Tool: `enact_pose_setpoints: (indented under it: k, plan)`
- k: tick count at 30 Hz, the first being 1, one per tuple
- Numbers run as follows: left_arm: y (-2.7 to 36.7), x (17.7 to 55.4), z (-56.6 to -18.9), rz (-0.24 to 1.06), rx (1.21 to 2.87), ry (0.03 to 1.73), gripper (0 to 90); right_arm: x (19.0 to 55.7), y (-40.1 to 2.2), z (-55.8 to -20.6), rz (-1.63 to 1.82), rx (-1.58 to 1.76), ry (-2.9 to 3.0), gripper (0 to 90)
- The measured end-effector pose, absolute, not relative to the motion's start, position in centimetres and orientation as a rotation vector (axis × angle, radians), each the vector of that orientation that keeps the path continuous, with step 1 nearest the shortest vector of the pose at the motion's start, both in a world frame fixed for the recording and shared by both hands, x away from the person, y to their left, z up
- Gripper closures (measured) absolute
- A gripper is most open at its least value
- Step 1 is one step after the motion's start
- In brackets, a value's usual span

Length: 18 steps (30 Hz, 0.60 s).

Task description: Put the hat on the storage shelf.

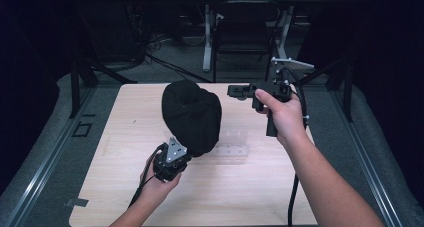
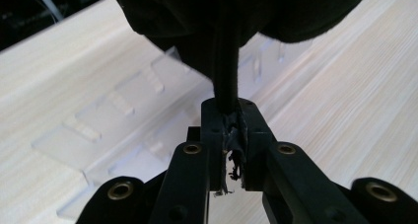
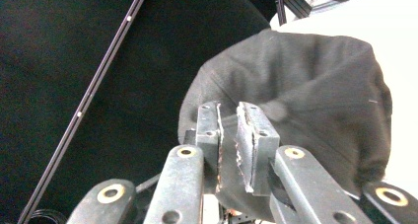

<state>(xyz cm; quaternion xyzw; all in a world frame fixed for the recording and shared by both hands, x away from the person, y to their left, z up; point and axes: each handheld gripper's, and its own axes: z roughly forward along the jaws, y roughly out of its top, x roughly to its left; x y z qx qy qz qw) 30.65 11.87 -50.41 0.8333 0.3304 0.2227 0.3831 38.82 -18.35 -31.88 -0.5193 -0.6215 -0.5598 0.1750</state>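
Observation:
A black knitted hat hangs upright above the middle of the wooden table. My left gripper holds it from below, near the hat's lower edge. In the left gripper view the jaws are shut on a fold of the hat's black fabric. My right gripper is held level to the right of the hat, pointing at it and not touching it. In the right gripper view its jaws show a narrow gap with nothing between them, and the hat lies just beyond.
A clear acrylic stand lies flat on the table under and to the right of the hat, and it appears as the clear acrylic stand in the left gripper view. Metal rails run along both sides of the table. A dark chair stands beyond the far edge.

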Motion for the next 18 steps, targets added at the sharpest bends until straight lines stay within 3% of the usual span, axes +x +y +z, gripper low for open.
enact_pose_setpoints:
  k: [7, 11, 12, 13, 18]
  plan:
    - [12.6, 30.7, -51.9, 0.537, 2.114, 0.88, 82.5, 38.8, -18.8, -32.1, -1.586, -1.483, -1.759, 79.4]
    - [12.5, 30.4, -52.1, 0.56, 2.123, 0.873, 81.8, 38.8, -19.1, -32.2, -1.585, -1.491, -1.761, 79.4]
    - [12.7, 30.4, -52.0, 0.621, 2.132, 0.868, 81.0, 38.7, -19.1, -32.2, -1.586, -1.494, -1.769, 79.6]
    - [12.6, 30.3, -52.2, 0.561, 2.12, 0.878, 81.0, 38.7, -19.1, -32.2, -1.586, -1.494, -1.769, 79.6]
    - [13.1, 30.1, -52.3, 0.561, 2.119, 0.883, 72.6, 38.5, -19.1, -32.2, -1.58, -1.506, -1.82, 80.5]
